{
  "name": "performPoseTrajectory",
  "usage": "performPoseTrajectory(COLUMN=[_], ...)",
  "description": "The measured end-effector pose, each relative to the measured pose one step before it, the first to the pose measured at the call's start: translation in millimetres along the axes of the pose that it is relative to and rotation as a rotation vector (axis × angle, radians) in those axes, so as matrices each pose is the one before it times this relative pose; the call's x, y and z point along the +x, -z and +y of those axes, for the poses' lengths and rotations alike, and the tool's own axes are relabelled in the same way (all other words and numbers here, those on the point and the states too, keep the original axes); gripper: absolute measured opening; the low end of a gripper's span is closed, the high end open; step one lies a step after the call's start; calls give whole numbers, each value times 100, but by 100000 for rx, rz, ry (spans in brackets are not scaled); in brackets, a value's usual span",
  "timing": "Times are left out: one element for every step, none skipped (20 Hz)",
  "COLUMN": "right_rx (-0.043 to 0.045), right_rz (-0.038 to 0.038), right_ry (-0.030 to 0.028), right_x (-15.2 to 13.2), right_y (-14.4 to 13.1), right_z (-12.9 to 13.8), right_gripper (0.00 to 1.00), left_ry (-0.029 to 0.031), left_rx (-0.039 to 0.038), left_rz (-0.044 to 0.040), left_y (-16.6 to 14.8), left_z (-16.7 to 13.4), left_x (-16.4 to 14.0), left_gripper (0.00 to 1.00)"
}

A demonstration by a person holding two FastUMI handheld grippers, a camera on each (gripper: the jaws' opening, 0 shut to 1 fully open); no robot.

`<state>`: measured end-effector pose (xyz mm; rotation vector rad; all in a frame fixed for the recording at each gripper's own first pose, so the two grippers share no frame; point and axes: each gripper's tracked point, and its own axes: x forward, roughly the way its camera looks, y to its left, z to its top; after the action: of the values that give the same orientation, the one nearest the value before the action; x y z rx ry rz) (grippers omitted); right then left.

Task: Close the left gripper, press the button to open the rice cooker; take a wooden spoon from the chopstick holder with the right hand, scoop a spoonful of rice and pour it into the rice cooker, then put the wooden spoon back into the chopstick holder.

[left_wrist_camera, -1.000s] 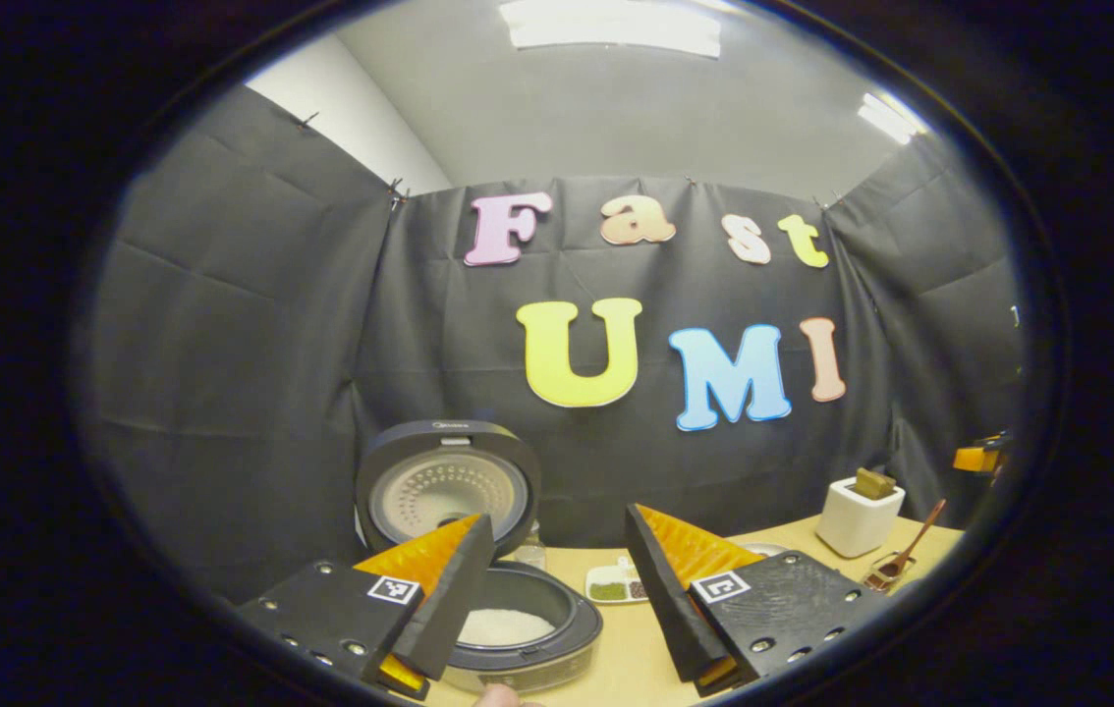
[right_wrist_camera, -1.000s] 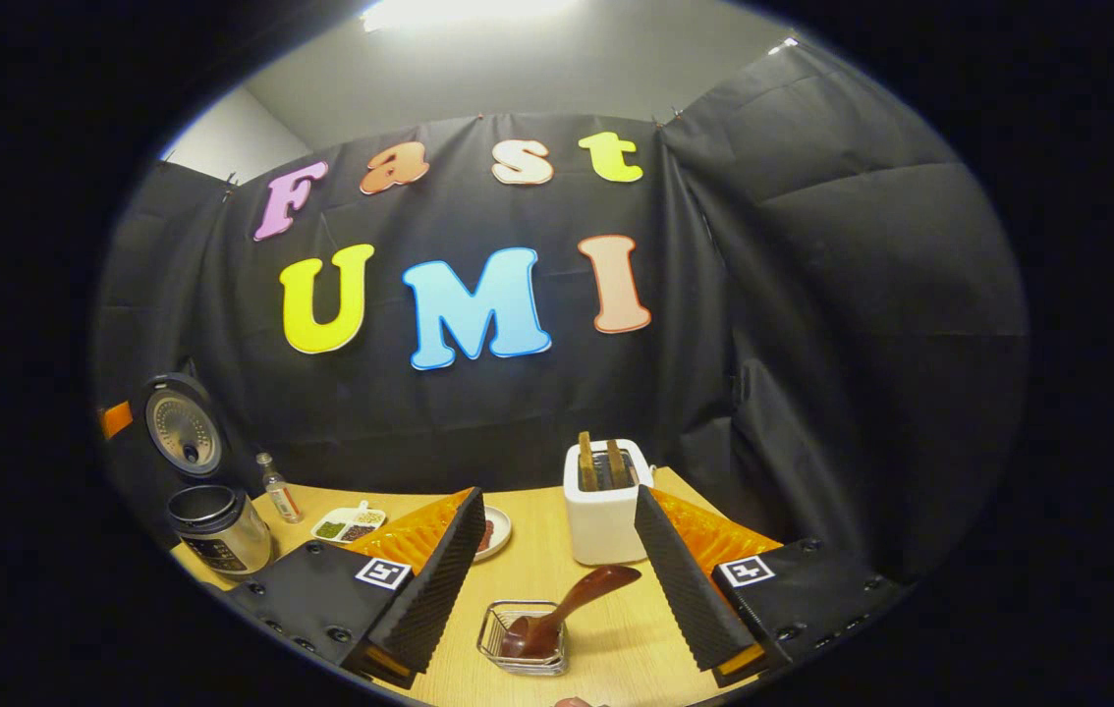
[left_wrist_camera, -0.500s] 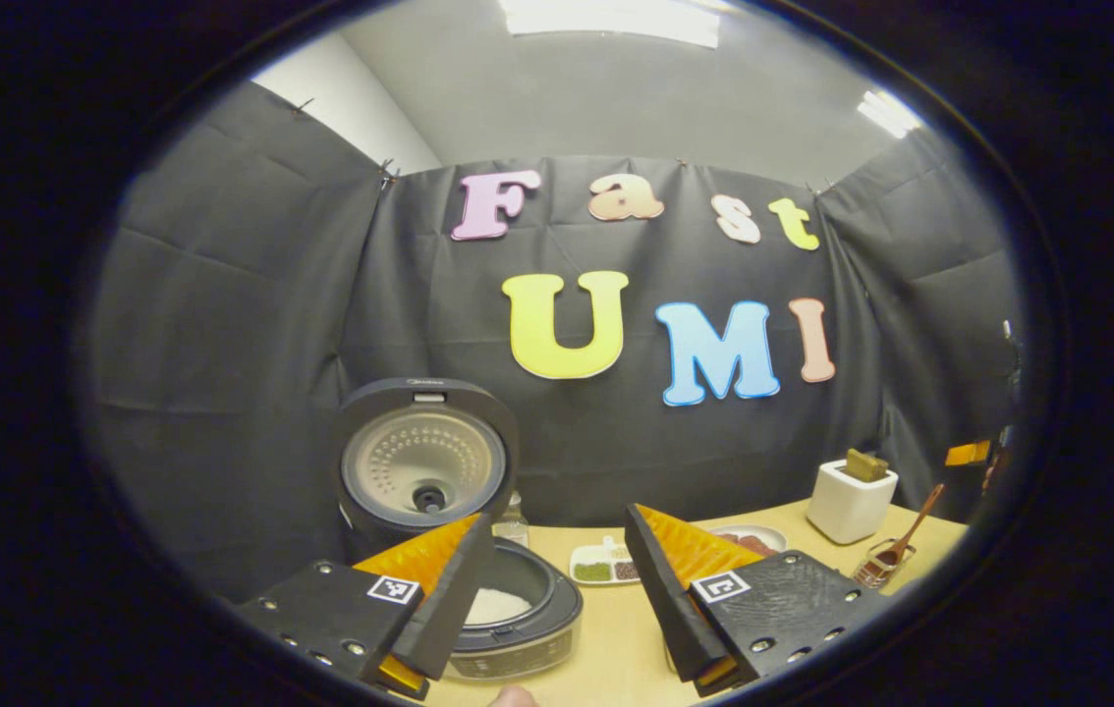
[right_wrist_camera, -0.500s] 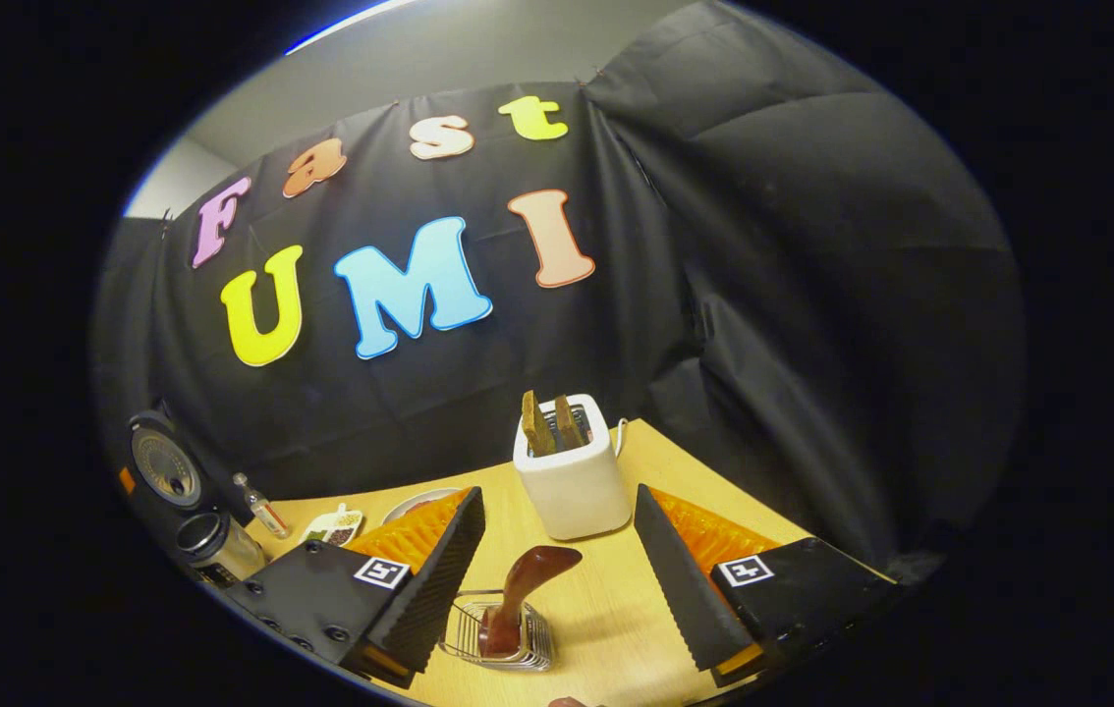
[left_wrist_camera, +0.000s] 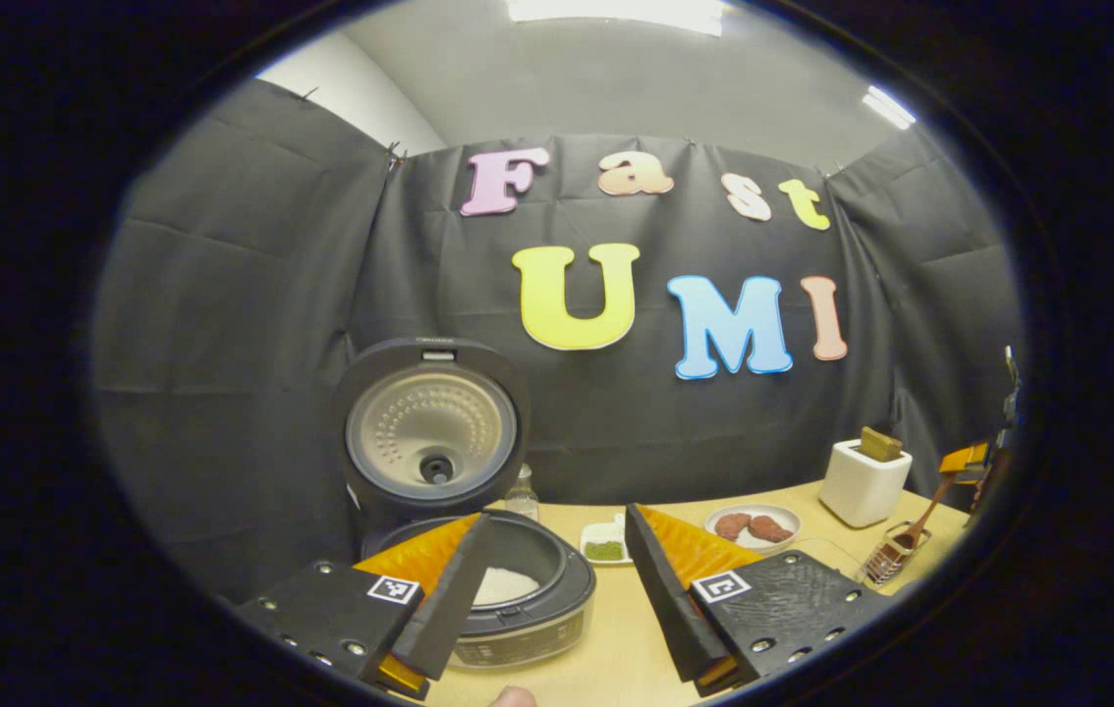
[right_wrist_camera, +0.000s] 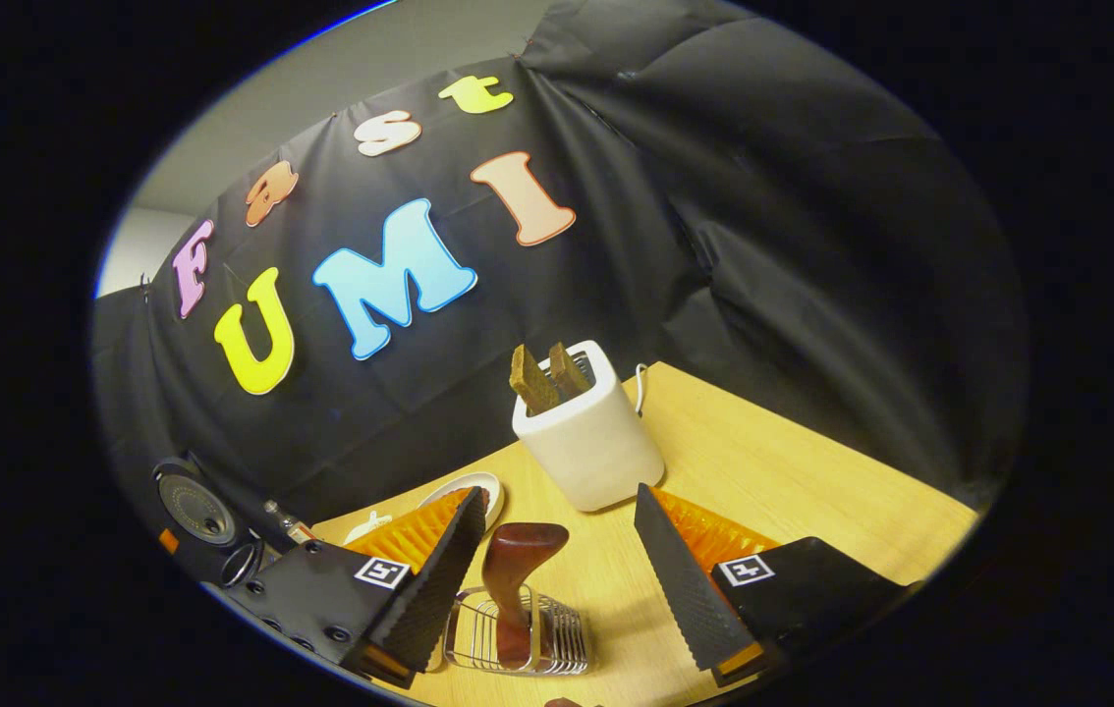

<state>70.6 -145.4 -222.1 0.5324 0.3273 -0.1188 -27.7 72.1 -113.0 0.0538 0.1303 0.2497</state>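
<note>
Light wooden table (right_wrist_camera: 773, 462) against black cloth; wooden spoon (right_wrist_camera: 514, 570) upright in wire chopstick holder (right_wrist_camera: 518, 640) near centre, between the parted fingers of right gripper (right_wrist_camera: 557, 579), nothing gripped; toaster (right_wrist_camera: 584, 442) beyond; rice cooker (left_wrist_camera: 478, 589) lid-up far left, left gripper (left_wrist_camera: 557, 599) also agape. Risk: off-centre closure, tipping the light holder or skewing the handle. Versus 1.0 s ago: closer, view tilted, handle steeper.

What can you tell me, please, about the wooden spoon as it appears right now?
The wooden spoon is dark reddish-brown and glossy. It stands in the wire chopstick holder on the table, bowl end down, its broad rounded handle tip up and leaning slightly. It sits between the right gripper's open fingers, neither visibly touching it.
</note>
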Motion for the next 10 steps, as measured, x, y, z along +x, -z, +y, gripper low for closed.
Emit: performPoseTrajectory(right_rx=[960, 828, 910, 942, 857, 782, 729, 1084, 1236, 1253], right_rz=[1211, 1459, 1802, 1678, 1341, 952, 592, 312, 223, 665], right_ry=[-963, -342, -45, -241, -439, -383, -393, -438, -588, -550], right_x=[540, 530, 554, 482, 416, 419, 314, 347, 359, 314], right_y=[599, 622, 744, 631, 519, 337, 353, 116, 166, 156], right_z=[52, -84, -190, -85, 40, 14, 159, 51, 99, 105], right_gripper=[98, 98, 98, 98, 98, 98, 98, 98, 98, 98], left_ry=[-433, -369, -97, 113, 633, 1057, 1315, 1966, 1314, 325], left_rx=[263, 961, 1199, 971, 417, -238, -884, -1674, -2877, -3000], left_rz=[46, -74, -45, -36, 230, 625, 900, 1413, 1847, 1286], left_y=[202, 134, 2, 218, 163, 279, 187, 567, 525, 355], left_z=[64, -27, -139, -161, -332, -479, -386, -441, -164, 362], left_x=[78, -32, -62, -221, -31, -23, 70, 276, 255, 261], left_gripper=[85, 85, 84, 84, 85, 85, 85, 84, 84, 85])
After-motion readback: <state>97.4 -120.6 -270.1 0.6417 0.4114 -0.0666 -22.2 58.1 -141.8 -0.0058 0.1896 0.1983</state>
